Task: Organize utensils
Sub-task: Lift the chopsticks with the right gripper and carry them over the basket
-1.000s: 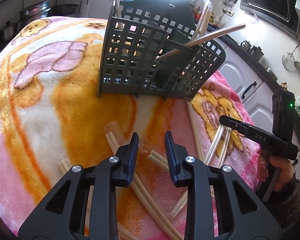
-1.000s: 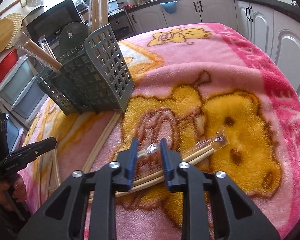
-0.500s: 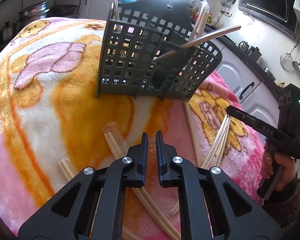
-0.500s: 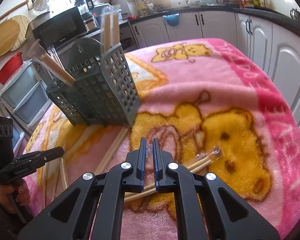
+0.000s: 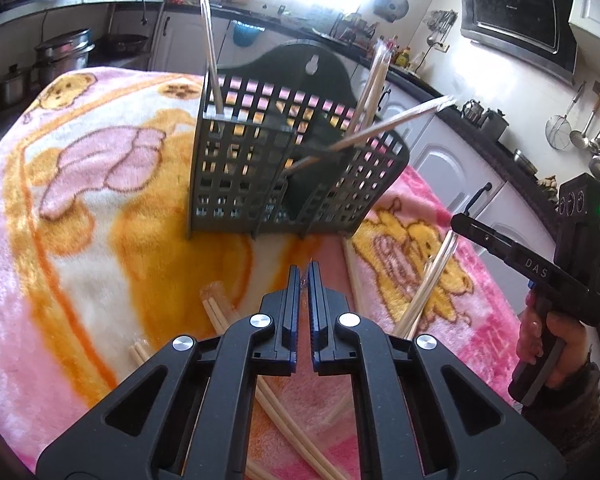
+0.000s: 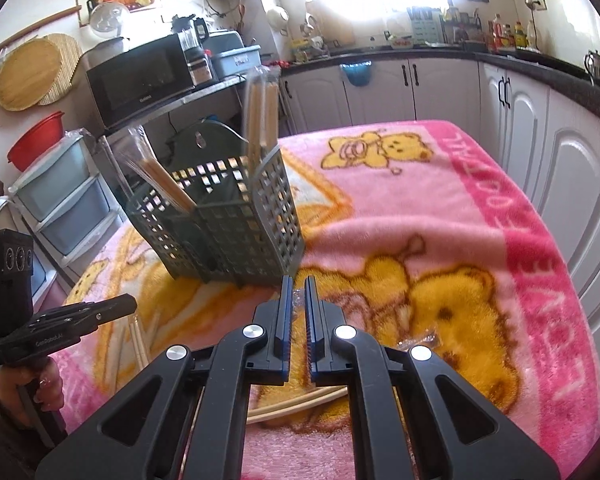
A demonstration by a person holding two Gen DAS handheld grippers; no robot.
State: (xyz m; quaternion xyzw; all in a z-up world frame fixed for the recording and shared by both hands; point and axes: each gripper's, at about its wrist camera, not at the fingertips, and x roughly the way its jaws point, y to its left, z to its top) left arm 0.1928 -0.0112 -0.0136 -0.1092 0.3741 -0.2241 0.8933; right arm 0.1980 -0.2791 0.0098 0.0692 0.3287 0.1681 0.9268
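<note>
Pinching the clear wrapper of a chopstick pair, the right hand-held gripper (image 6: 296,294) is held just before the grey utensil basket (image 6: 236,220) on the blanket-covered tabletop (image 6: 440,208). A wrapper tip is likewise nipped by the left hand-held gripper (image 5: 302,280). Loose chopsticks (image 5: 220,316) are scattered toward the near edge.

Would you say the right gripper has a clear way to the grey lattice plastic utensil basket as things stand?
Probably yes: the right gripper, shut on a wrapped chopstick pair, faces the grey lattice plastic utensil basket with only bare pink blanket between them.
</note>
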